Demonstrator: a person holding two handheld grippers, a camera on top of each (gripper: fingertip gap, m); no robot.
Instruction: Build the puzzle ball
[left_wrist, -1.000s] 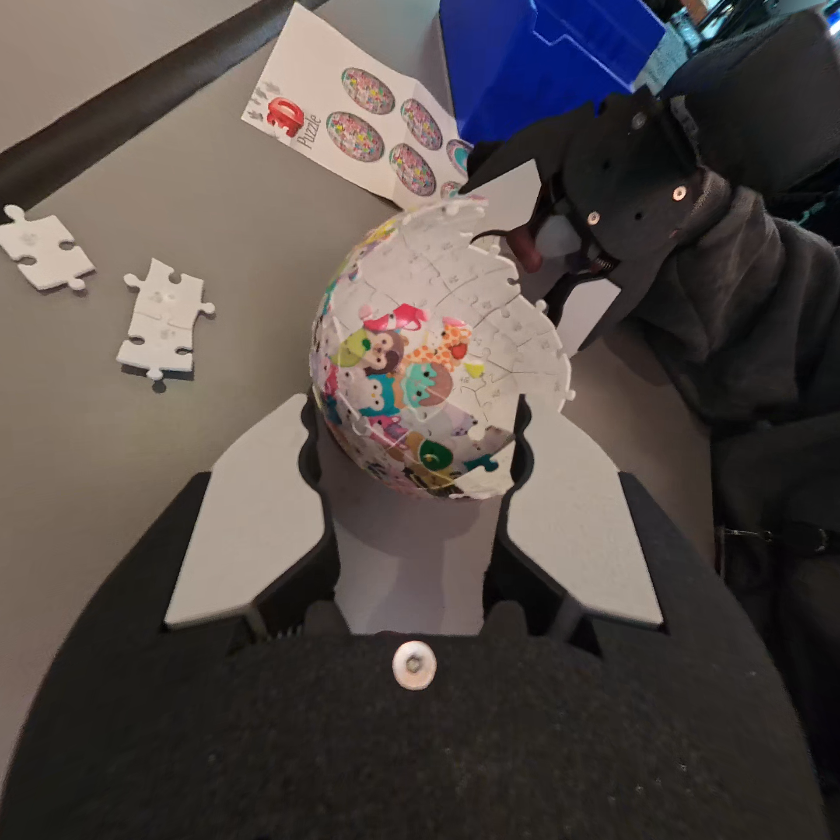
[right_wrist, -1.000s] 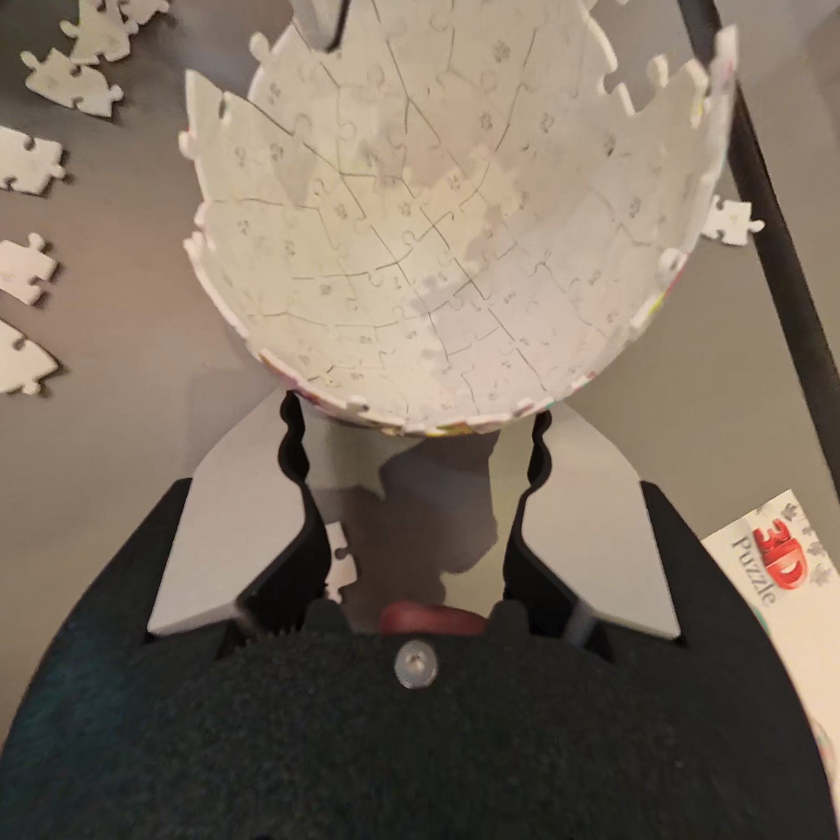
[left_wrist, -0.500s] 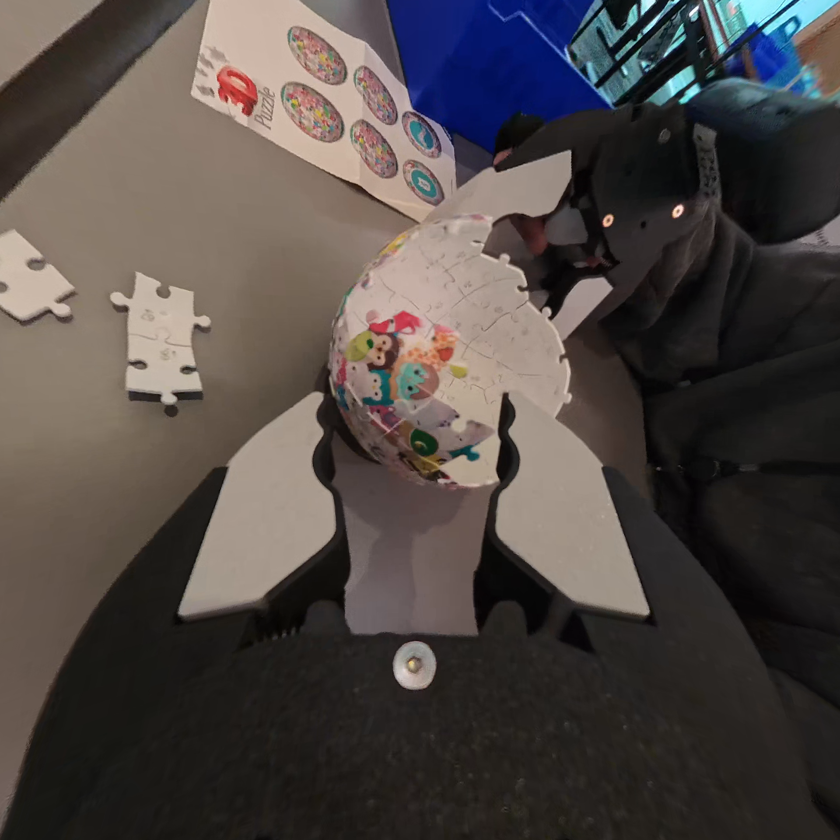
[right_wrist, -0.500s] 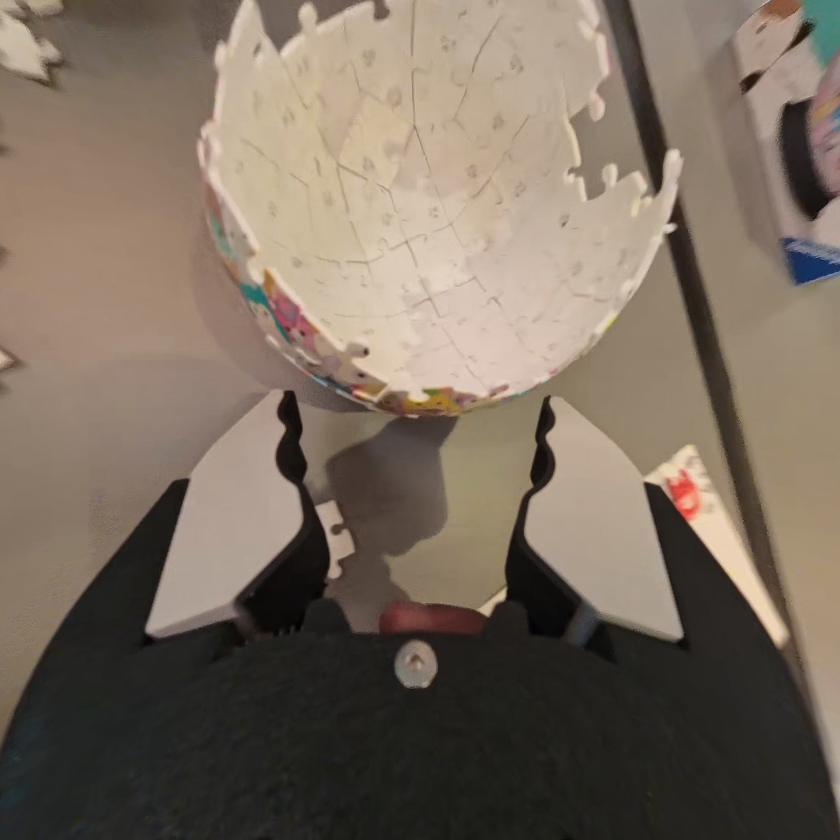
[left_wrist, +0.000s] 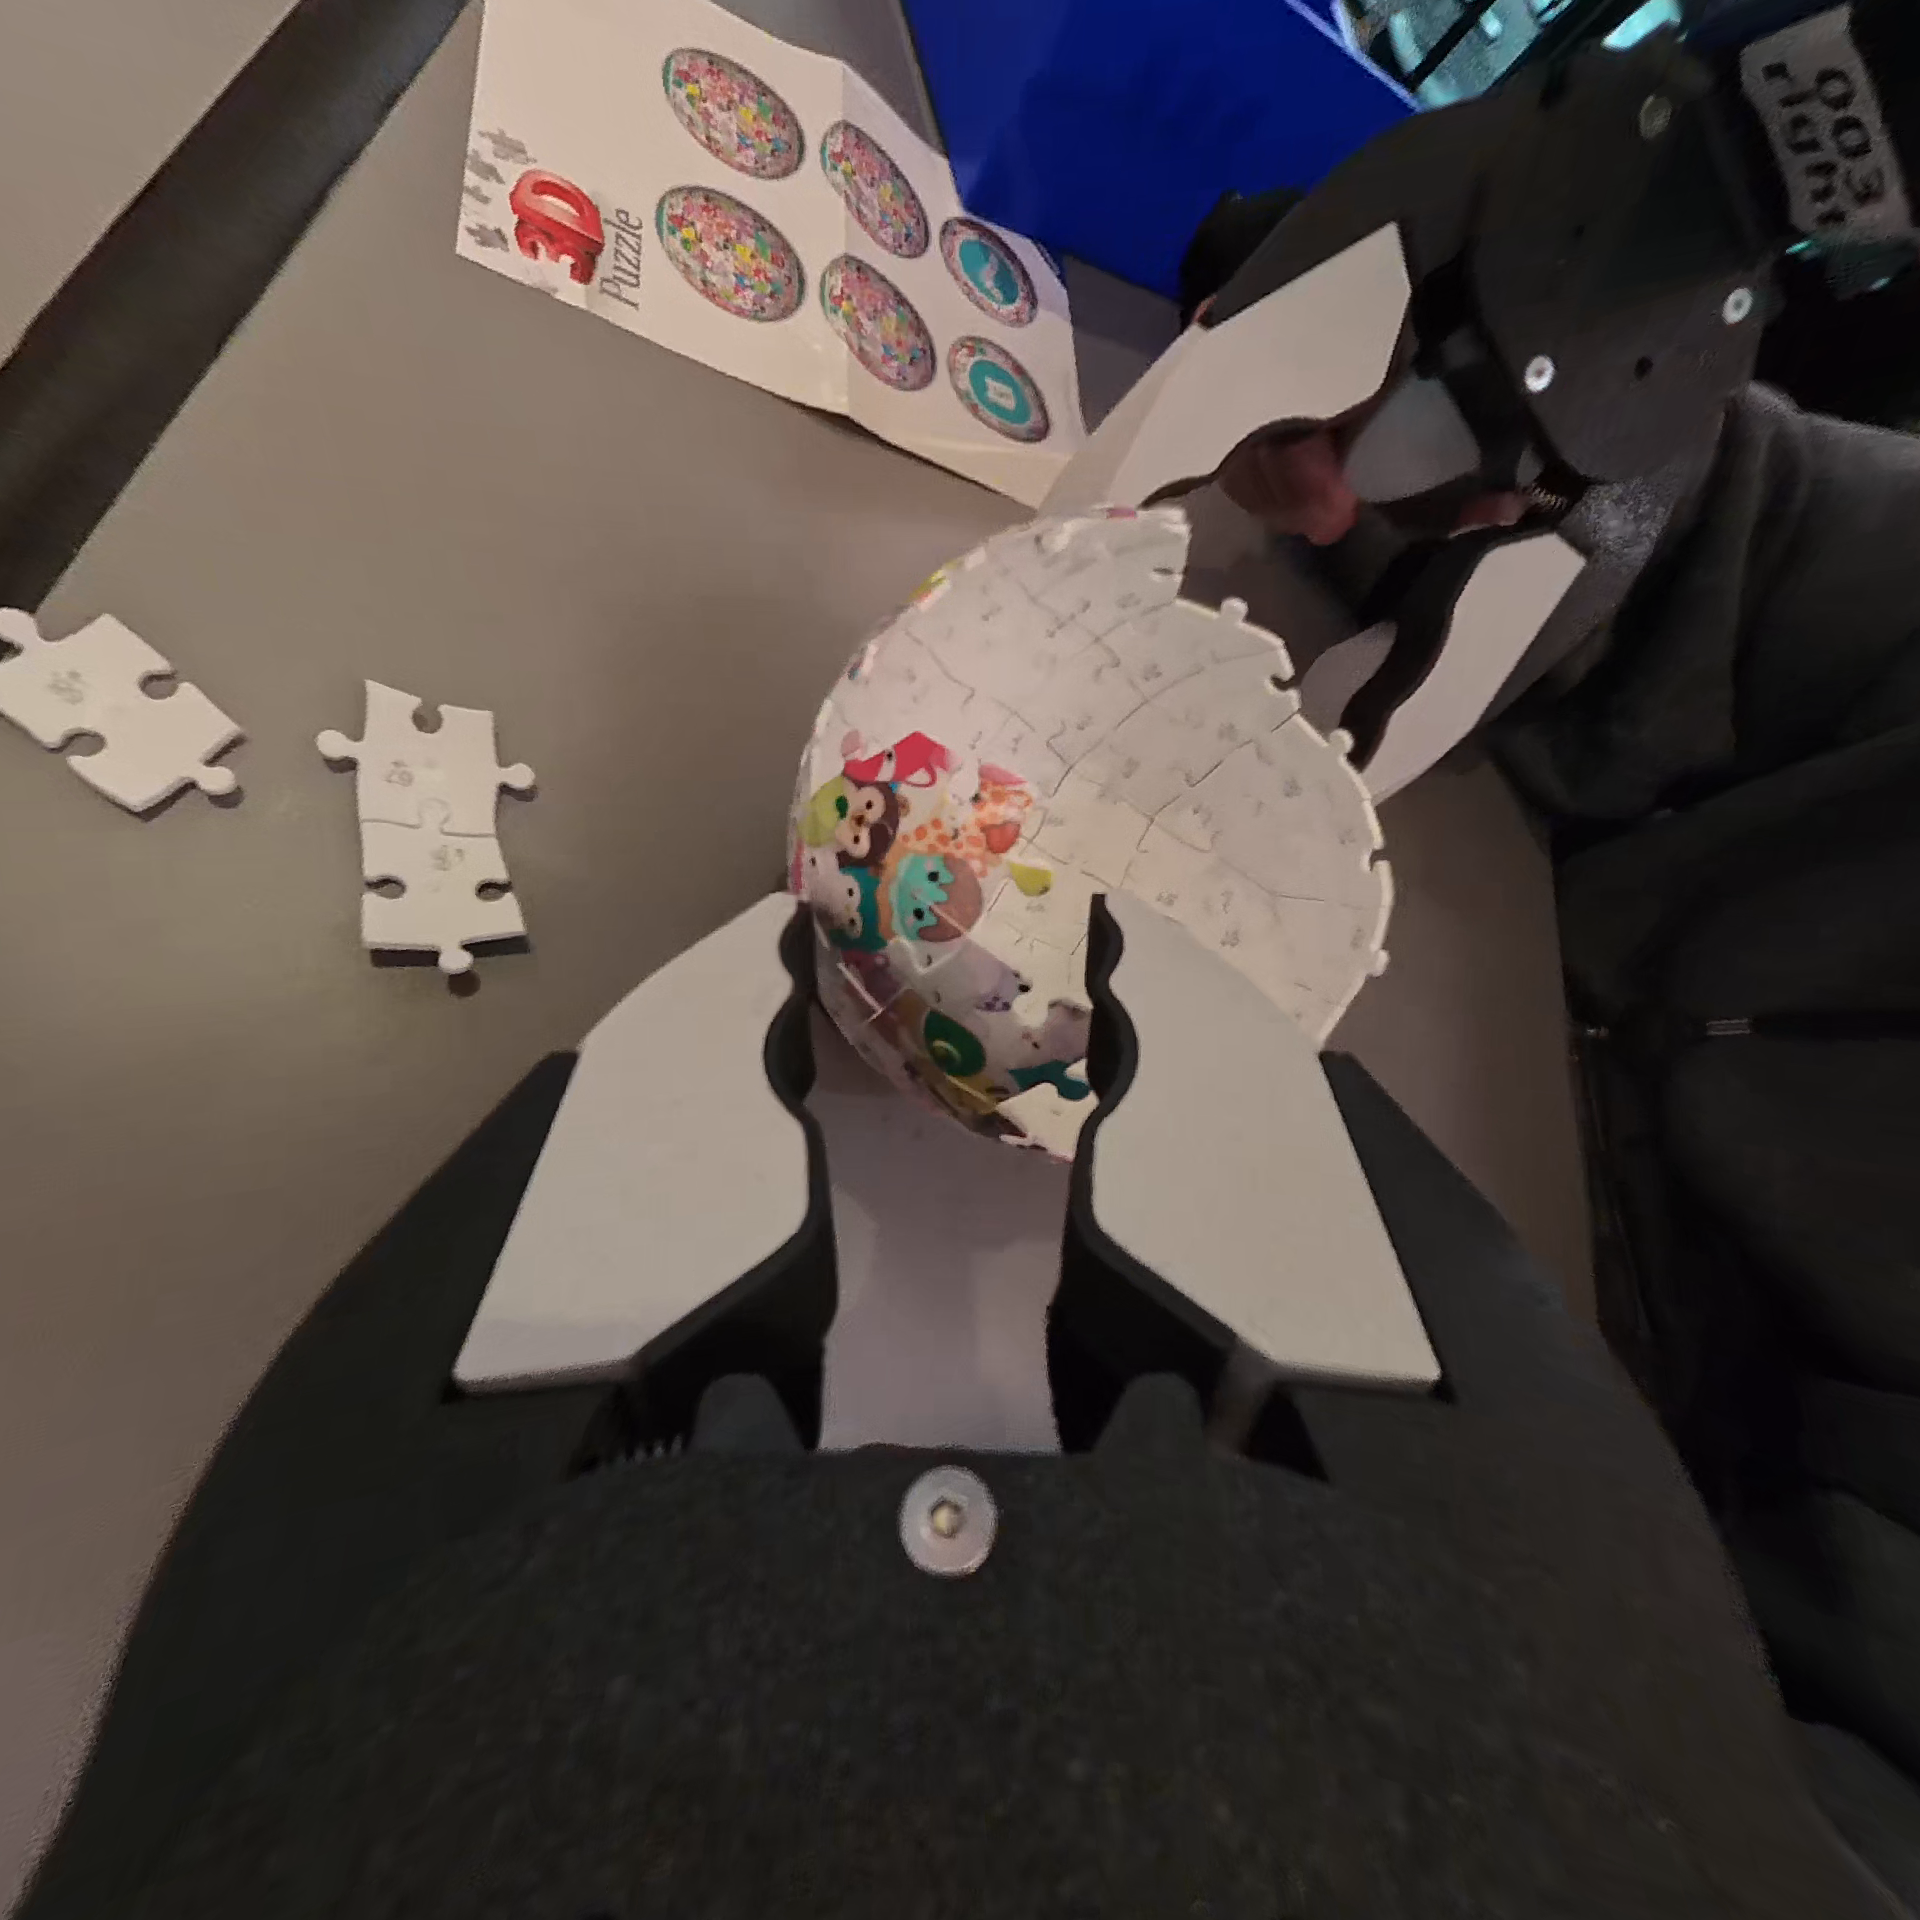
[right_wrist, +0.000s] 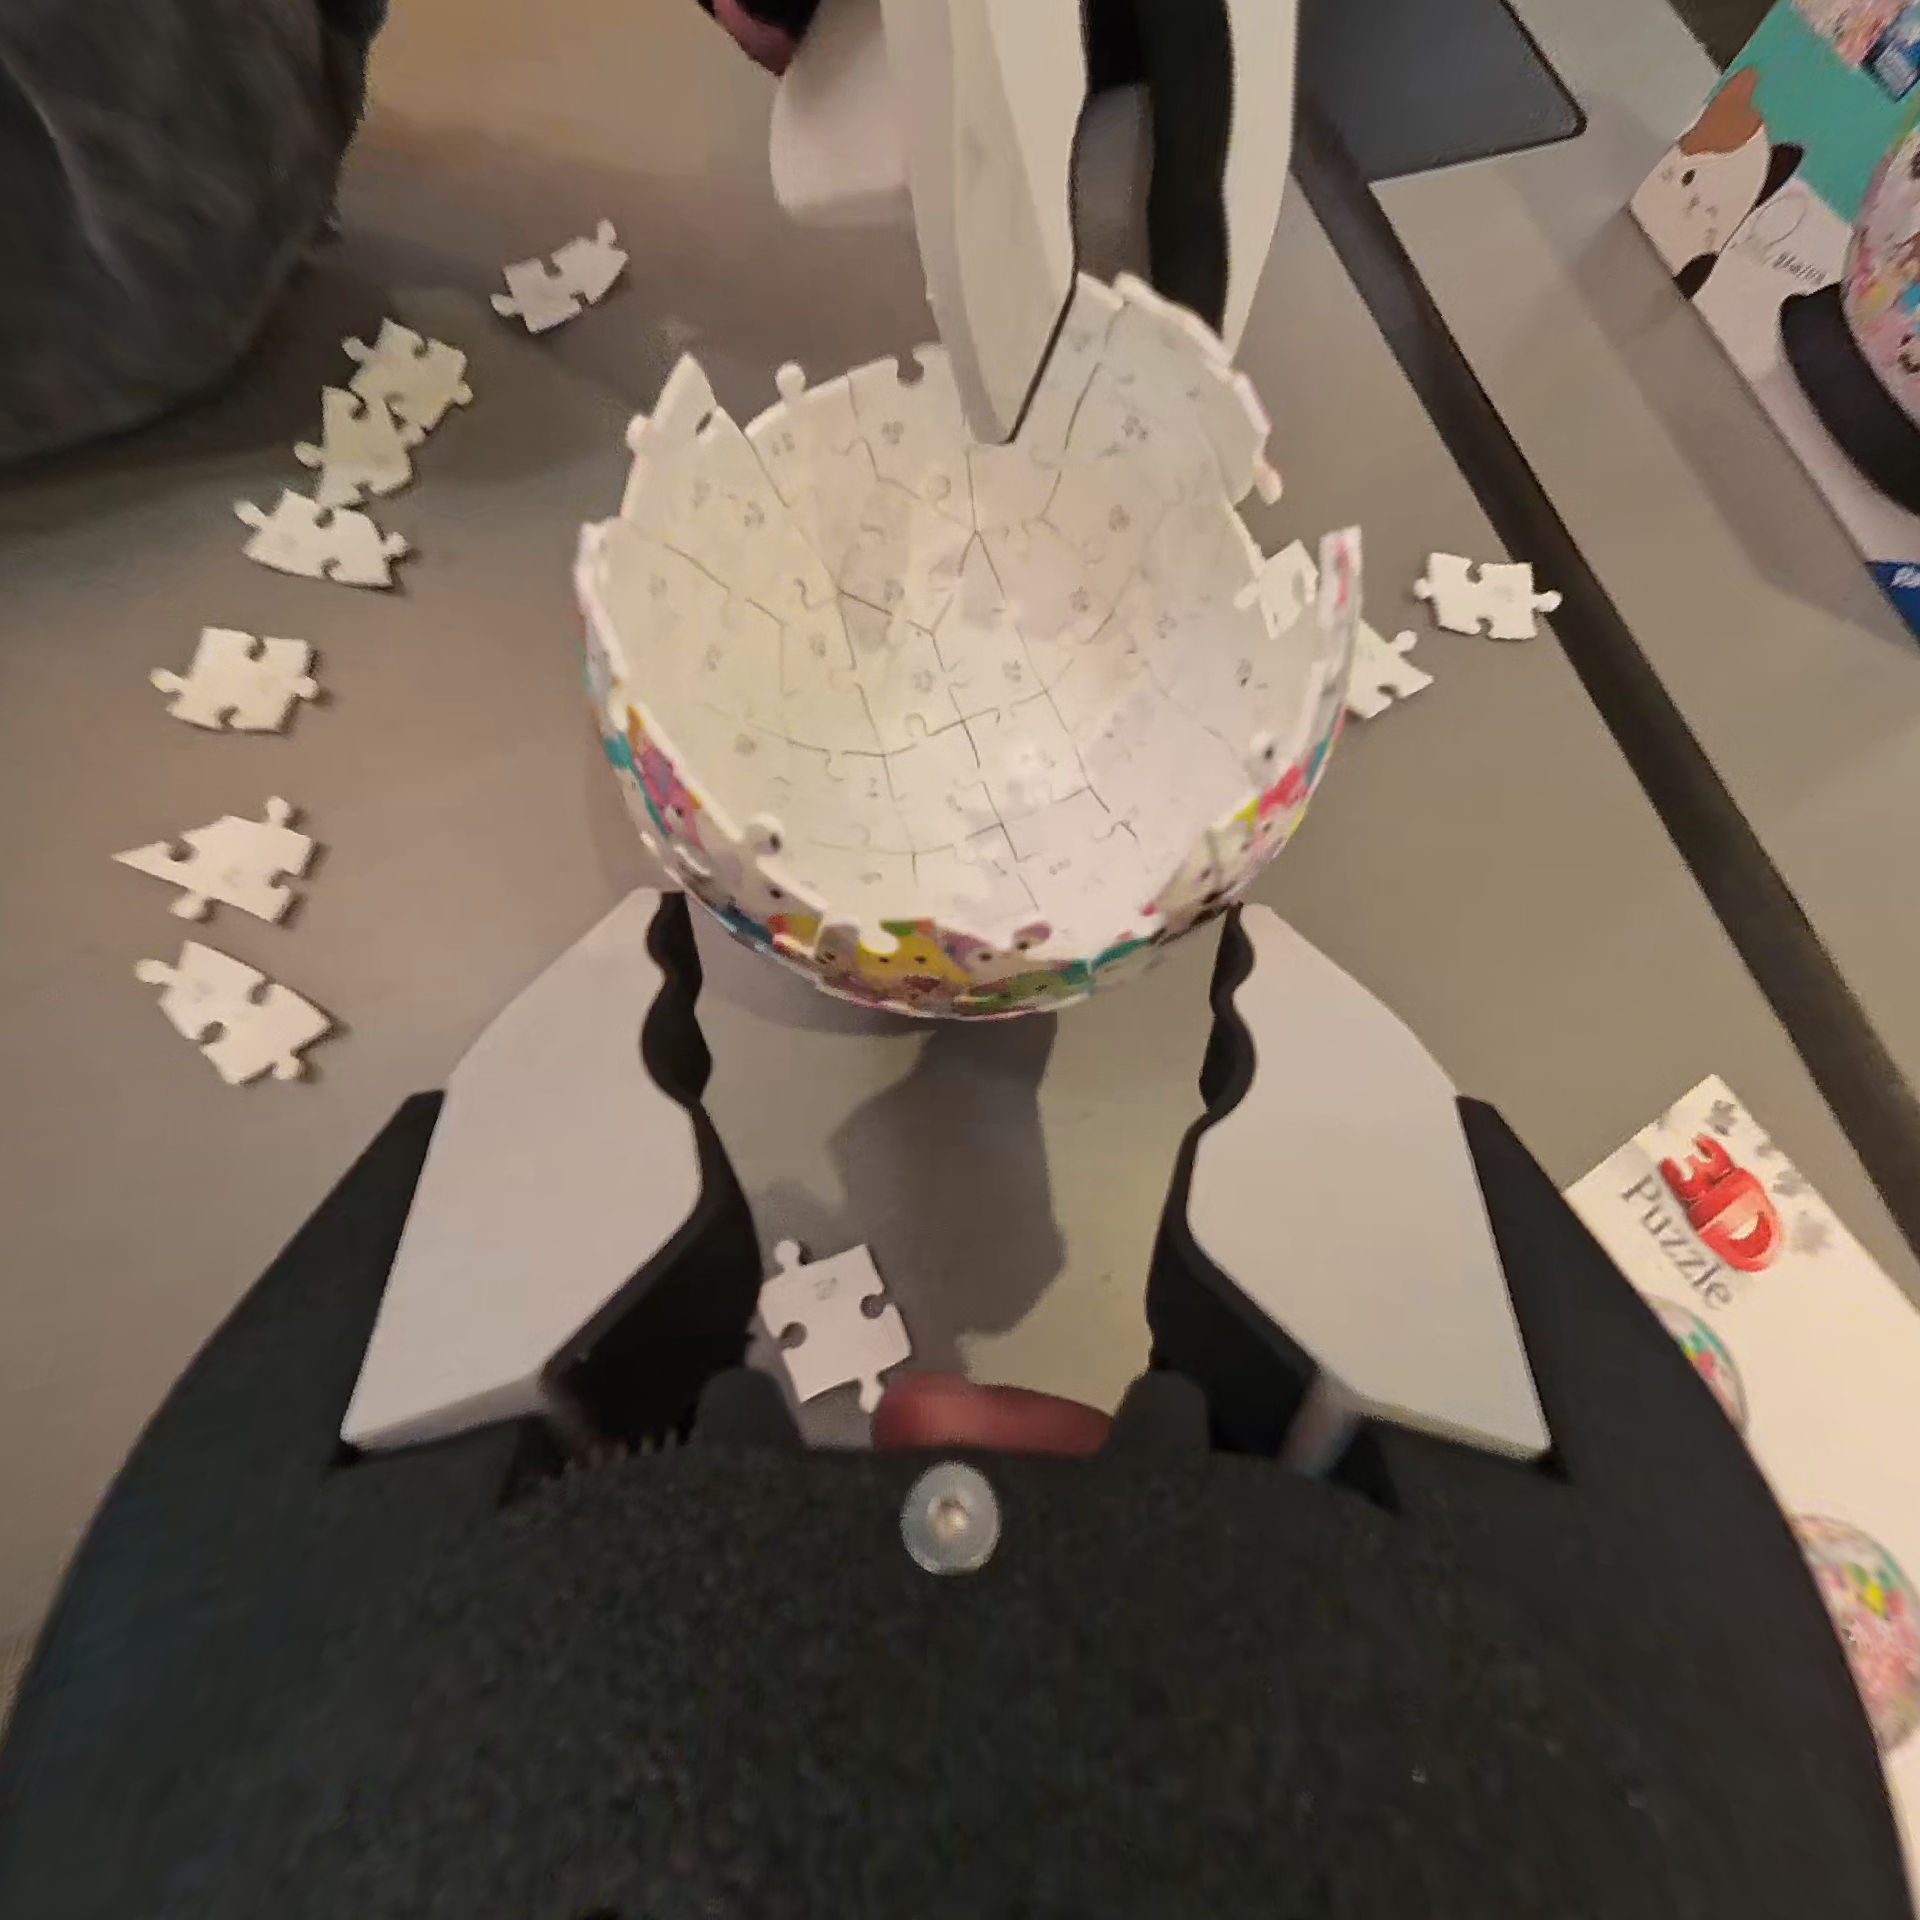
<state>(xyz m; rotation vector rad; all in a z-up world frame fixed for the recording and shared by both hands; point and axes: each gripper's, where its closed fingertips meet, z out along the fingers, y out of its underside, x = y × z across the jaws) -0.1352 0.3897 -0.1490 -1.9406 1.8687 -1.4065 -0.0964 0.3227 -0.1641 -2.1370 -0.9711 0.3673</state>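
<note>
The half-built puzzle ball (left_wrist: 1039, 831) is an open bowl, colourful outside and white inside, on the grey table (left_wrist: 520, 520). My left gripper (left_wrist: 940, 925) straddles its wall, one finger against the coloured outside and one inside the bowl, and is shut on it. In the right wrist view the ball (right_wrist: 935, 707) opens towards the camera, with the left gripper's fingers (right_wrist: 987, 312) over its far rim. My right gripper (right_wrist: 951, 920) is open and empty just short of the near rim. It also shows in the left wrist view (left_wrist: 1247, 613) behind the ball.
Several loose white pieces (right_wrist: 239, 675) lie left of the ball, one (right_wrist: 831, 1320) under my right gripper, and two joined pieces (left_wrist: 436, 831) in the left view. An instruction sheet (left_wrist: 769, 229), a blue bin (left_wrist: 1122, 114), a puzzle box (right_wrist: 1808, 208) and a person's dark clothing (left_wrist: 1714, 935) surround the table. The gap from one gripper's tips to the other's is roughly 9 centimetres.
My left gripper's jaws have narrowed onto the ball's wall. My right gripper has drawn back from the ball, which now looks smaller in its view.
</note>
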